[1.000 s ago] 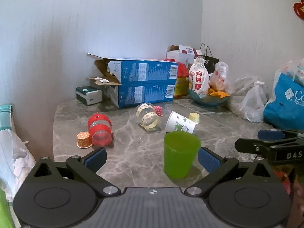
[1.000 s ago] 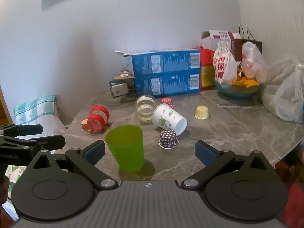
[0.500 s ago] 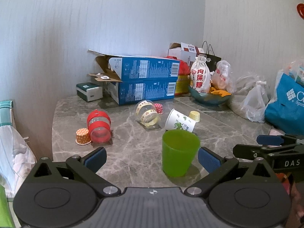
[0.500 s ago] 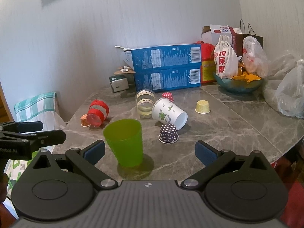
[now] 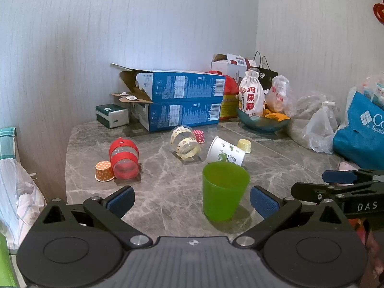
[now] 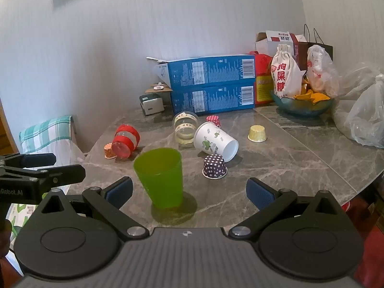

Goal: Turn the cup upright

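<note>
A green plastic cup (image 5: 224, 189) stands upright, mouth up, on the grey marble table (image 5: 165, 187); it also shows in the right wrist view (image 6: 161, 177). My left gripper (image 5: 190, 202) is open and empty, held back near the table's front edge, with the cup just inside its right finger. My right gripper (image 6: 189, 192) is open and empty, with the cup near its left finger. Neither touches the cup. A white paper cup with green print (image 6: 214, 140) lies on its side behind it.
A red-taped clear jar (image 5: 124, 159), a clear taped jar (image 5: 184, 141) and several small cupcake cups (image 6: 214, 166) lie on the table. Blue boxes (image 5: 177, 100), a bowl with bags (image 5: 262, 117) and plastic bags (image 5: 319, 127) line the back and right.
Both grippers have drawn back and risen slightly from the green cup, which stays upright in place. Nothing else has moved.
</note>
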Demonstrator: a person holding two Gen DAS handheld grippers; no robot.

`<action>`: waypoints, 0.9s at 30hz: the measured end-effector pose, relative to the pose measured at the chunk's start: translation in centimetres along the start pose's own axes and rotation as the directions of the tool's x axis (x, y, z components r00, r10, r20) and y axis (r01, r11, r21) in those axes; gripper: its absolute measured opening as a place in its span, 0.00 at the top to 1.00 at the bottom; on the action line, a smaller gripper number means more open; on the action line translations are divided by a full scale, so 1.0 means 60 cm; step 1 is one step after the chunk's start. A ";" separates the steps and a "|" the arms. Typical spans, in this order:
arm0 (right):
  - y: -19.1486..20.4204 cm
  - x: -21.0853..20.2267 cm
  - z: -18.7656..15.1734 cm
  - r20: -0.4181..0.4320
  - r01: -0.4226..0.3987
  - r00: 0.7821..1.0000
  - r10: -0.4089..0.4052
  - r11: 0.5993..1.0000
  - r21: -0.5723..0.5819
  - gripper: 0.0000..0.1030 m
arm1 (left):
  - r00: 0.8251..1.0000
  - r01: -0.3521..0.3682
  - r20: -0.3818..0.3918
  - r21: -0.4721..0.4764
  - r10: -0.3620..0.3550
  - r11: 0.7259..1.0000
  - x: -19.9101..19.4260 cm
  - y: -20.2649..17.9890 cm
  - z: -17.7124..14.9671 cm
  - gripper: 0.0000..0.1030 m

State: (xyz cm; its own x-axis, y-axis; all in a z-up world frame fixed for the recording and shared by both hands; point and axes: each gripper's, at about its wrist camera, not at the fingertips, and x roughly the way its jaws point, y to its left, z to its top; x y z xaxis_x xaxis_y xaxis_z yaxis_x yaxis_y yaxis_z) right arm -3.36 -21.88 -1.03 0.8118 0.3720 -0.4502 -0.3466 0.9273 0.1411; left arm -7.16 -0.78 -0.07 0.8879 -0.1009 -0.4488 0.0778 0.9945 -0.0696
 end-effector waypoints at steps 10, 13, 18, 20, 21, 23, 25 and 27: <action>-0.004 -0.001 0.000 -0.004 0.001 1.000 -0.001 1.000 0.006 0.01 | 1.000 0.006 -0.010 -0.005 -0.006 1.000 0.002 -0.004 -0.002 0.00; -0.004 -0.001 -0.002 -0.005 -0.002 1.000 0.002 1.000 0.008 0.01 | 1.000 0.008 -0.014 -0.003 -0.008 1.000 0.003 -0.006 -0.003 0.00; -0.004 -0.001 -0.003 -0.006 -0.003 1.000 0.003 1.000 0.007 0.01 | 1.000 0.007 -0.012 -0.006 -0.007 1.000 0.002 -0.006 -0.003 0.00; -0.003 -0.001 -0.003 -0.005 -0.004 1.000 0.004 1.000 0.008 0.01 | 1.000 0.006 -0.013 -0.007 -0.006 1.000 0.003 -0.005 -0.002 0.00; -0.003 0.000 -0.004 -0.005 -0.003 1.000 0.003 1.000 0.009 0.01 | 1.000 0.007 -0.013 -0.006 -0.007 1.000 0.002 -0.005 -0.002 0.00; -0.002 0.000 -0.004 -0.008 -0.004 1.000 0.004 1.000 0.009 0.01 | 1.000 0.007 -0.015 -0.006 -0.007 1.000 0.003 -0.004 -0.002 0.00; -0.001 0.001 -0.005 -0.012 -0.005 1.000 0.005 1.000 0.008 0.01 | 1.000 0.008 -0.015 -0.006 -0.008 1.000 0.003 -0.004 -0.001 0.00; -0.001 0.001 -0.005 -0.011 -0.004 1.000 0.004 1.000 0.008 0.01 | 1.000 0.007 -0.014 -0.006 -0.007 1.000 0.003 -0.004 -0.001 0.00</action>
State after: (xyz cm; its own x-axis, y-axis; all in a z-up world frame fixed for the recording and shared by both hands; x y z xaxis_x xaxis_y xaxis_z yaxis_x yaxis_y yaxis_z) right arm -3.46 -21.93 -1.32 0.8052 0.3752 -0.4592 -0.3460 0.9261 0.1501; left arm -7.04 -1.06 -0.17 0.8807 -0.1087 -0.4610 0.0815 0.9936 -0.0787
